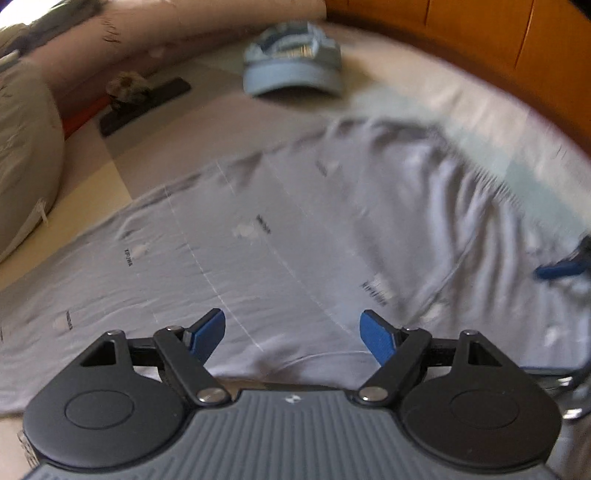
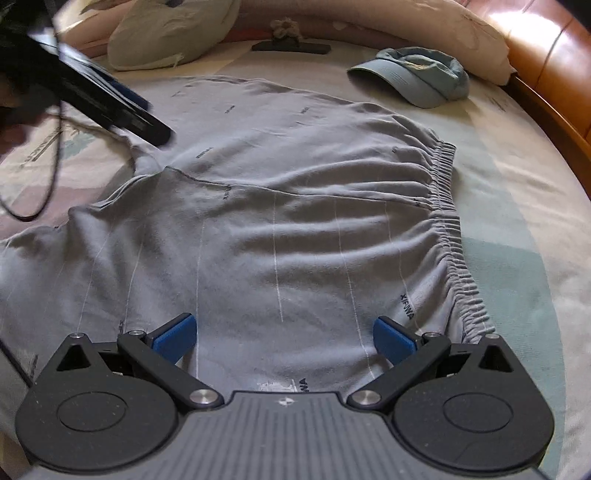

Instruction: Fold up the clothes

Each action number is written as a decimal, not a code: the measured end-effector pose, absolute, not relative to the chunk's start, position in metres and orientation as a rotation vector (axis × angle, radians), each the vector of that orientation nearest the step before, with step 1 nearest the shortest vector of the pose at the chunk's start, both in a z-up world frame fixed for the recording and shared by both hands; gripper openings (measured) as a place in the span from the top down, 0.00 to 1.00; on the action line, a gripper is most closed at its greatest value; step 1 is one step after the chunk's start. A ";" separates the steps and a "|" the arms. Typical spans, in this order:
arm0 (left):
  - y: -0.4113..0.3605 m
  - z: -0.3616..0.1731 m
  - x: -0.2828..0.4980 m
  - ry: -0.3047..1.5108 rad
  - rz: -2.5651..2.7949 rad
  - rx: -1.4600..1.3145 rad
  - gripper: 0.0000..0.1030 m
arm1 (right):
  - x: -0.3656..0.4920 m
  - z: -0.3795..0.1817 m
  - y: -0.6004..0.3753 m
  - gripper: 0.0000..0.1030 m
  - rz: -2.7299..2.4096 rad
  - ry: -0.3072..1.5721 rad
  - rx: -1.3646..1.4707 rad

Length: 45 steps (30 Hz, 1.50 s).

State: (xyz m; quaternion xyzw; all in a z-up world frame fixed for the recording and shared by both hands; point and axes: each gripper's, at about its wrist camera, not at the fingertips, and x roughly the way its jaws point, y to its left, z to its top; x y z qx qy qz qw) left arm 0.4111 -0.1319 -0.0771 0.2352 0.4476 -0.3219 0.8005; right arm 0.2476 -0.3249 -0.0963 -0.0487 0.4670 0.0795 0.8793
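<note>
Grey shorts (image 2: 280, 206) lie spread flat on the bed (image 2: 524, 229), filling the middle of both views, the elastic waistband (image 2: 452, 221) at three o'clock in the right wrist view. Small dark lettering repeats across the fabric; one print (image 2: 407, 307) near the waistband seems to read "XIFUWA". The left gripper (image 1: 293, 334) hangs over the cloth, jaws wide apart, holding nothing. The right gripper (image 2: 284, 339) likewise stands spread and empty. A light blue cap (image 2: 413, 75) sits at one o'clock; a beige pillow (image 2: 173, 33) at eleven.
</note>
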 end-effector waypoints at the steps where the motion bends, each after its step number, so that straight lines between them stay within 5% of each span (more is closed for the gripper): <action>1: -0.130 -0.083 0.412 0.959 -0.657 0.549 0.21 | 0.246 -0.096 -0.327 0.00 0.183 0.972 -0.102; 5: -0.107 -0.088 0.426 1.013 -0.592 0.510 0.09 | 0.229 -0.098 -0.342 0.00 0.240 0.975 -0.120; 19: -0.144 -0.076 0.422 0.934 -0.727 0.522 0.12 | 0.210 -0.092 -0.349 0.00 0.209 1.036 -0.128; 45: -0.094 -0.078 0.442 0.935 -0.718 0.517 0.11 | 0.175 -0.075 -0.281 0.00 0.143 1.092 -0.074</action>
